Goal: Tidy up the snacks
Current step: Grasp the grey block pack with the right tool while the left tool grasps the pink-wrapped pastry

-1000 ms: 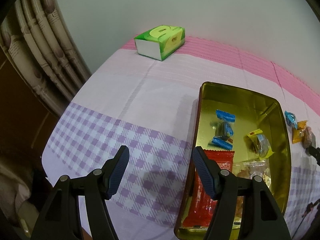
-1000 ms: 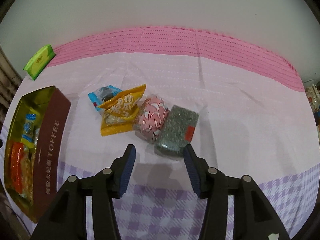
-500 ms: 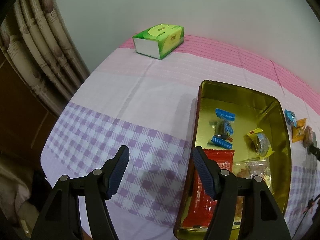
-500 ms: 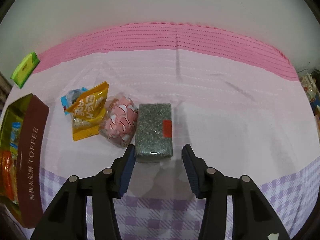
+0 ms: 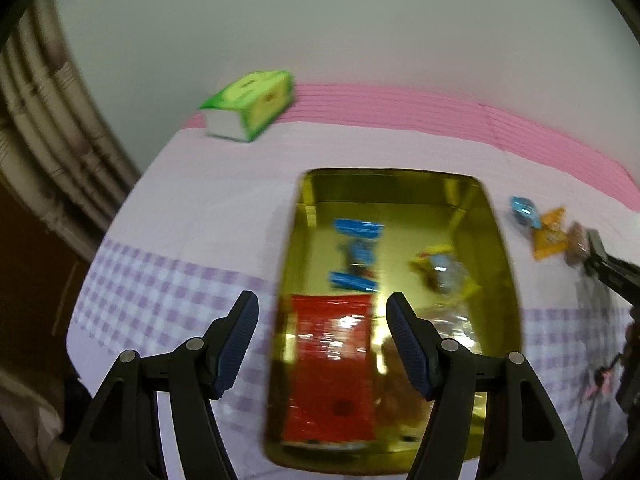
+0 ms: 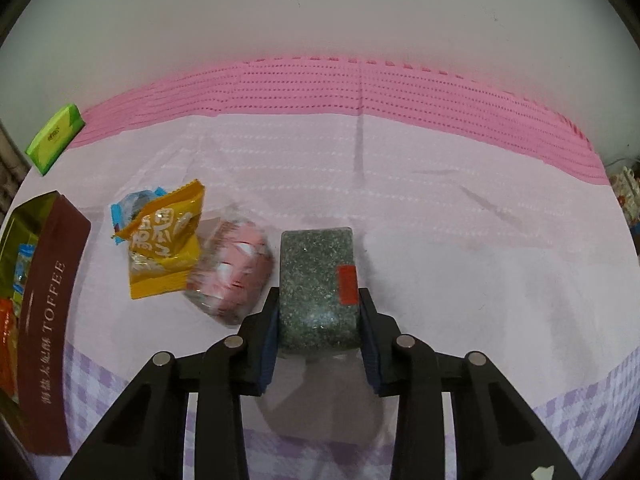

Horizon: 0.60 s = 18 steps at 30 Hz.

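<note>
Left wrist view: the left tongs [image 5: 322, 330] stand with jaws wide apart, gripping nothing. Half a second ago they hung over the checked tablecloth [image 5: 168, 300] with the toffee tin [image 5: 498, 264] off to the right; now the tin lies straight ahead and partly between the fingers, its red packet [image 5: 330, 364] just beyond the tips. Blue-wrapped candies [image 5: 356, 254] and a yellow one [image 5: 444, 270] lie farther in. The green tissue box [image 5: 250, 104] sits far ahead to the left. The view is blurred.

Right wrist view: the right tongs [image 6: 318, 322], which stood open just short of the dark green packet [image 6: 318, 288] half a second ago, have closed on its two long sides. The packet rests on the cloth, touching the pink-patterned snack [image 6: 232, 272] to its left. Farther left lie the yellow packet [image 6: 166, 246] and the blue wrapper [image 6: 132, 206], then the tin's brown wall [image 6: 46, 320].
</note>
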Motion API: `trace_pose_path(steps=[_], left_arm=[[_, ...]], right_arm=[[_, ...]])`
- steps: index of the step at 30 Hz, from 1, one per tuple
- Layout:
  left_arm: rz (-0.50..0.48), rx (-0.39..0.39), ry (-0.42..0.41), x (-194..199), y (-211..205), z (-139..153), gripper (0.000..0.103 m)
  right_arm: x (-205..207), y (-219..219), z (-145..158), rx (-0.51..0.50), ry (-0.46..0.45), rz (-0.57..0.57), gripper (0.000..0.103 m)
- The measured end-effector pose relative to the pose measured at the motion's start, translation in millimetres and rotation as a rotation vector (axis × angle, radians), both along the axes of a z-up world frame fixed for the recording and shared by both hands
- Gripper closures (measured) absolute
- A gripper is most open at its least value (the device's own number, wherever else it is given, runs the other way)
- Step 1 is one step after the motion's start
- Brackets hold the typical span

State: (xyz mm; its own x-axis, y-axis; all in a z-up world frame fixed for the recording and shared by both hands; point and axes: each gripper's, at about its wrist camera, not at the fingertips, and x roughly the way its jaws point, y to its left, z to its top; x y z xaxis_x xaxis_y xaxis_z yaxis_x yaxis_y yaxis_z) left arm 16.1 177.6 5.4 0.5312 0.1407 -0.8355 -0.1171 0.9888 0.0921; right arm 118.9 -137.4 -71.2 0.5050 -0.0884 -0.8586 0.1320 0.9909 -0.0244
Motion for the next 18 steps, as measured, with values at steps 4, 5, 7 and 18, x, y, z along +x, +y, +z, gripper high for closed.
trace_pose_path(steps=[4,5,7,18], left_arm=[[-0.066,-0.026,0.005,7,-36,6,0.036],[-0.085,-0.040,0.007,10,-46,7,0.036],[-0.122,-0.076,0.011,17,-68,8,0.036],[-0.266,-0.109,0.027,55,-166,-9,0.036]], right_arm=[[-8,-22,1,-0.013,-0.016,-0.021,0.070],[-10,-27,1,-0.019,-0.018,-0.022,0.070],[-15,-40,2,-0.038,-0.025,-0.021,0.070],[-31,-114,2,-0.045,-0.062,-0.095,0.070]])
